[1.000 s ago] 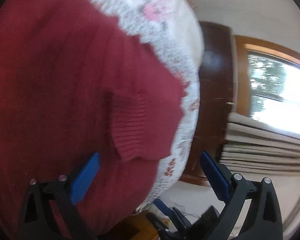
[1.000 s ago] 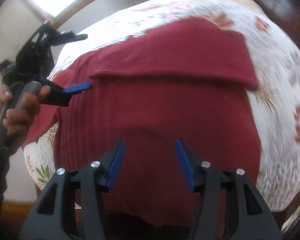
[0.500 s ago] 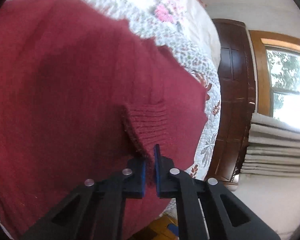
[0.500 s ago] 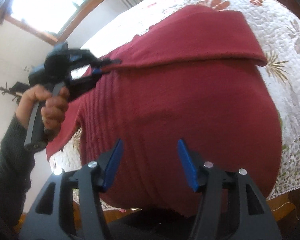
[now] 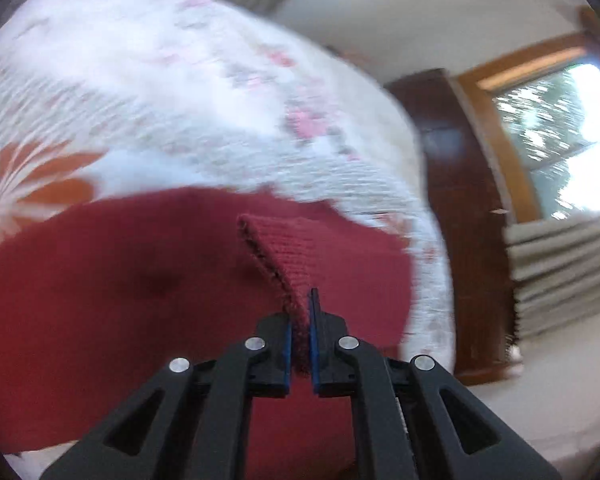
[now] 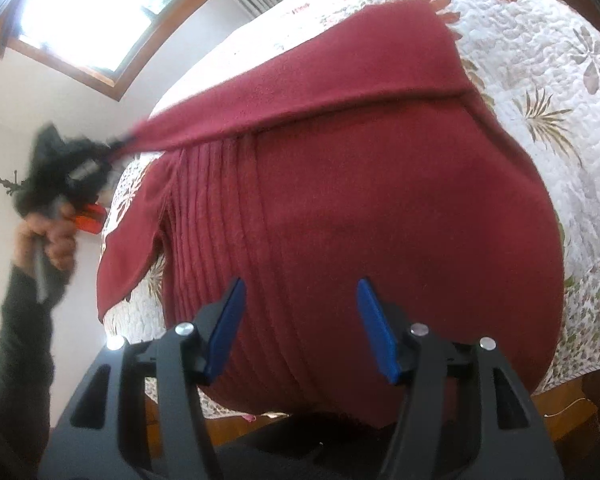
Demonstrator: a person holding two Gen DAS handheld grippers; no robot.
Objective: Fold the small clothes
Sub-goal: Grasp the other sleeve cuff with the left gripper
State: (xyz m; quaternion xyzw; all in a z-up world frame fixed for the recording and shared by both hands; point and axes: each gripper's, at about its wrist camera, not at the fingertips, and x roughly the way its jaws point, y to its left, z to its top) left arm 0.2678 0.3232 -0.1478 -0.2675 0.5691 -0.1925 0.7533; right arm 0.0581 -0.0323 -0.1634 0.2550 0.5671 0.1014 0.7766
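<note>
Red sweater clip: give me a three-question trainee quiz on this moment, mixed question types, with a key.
1. True or false: the left gripper is shut on the cuff of the red sweater.
2. The right gripper is: A) open above the sweater body, B) shut on the hem, C) out of view.
3. Fill in: the sweater lies on a floral ____.

Key: 1 true; 2 A; 3 quilt.
</note>
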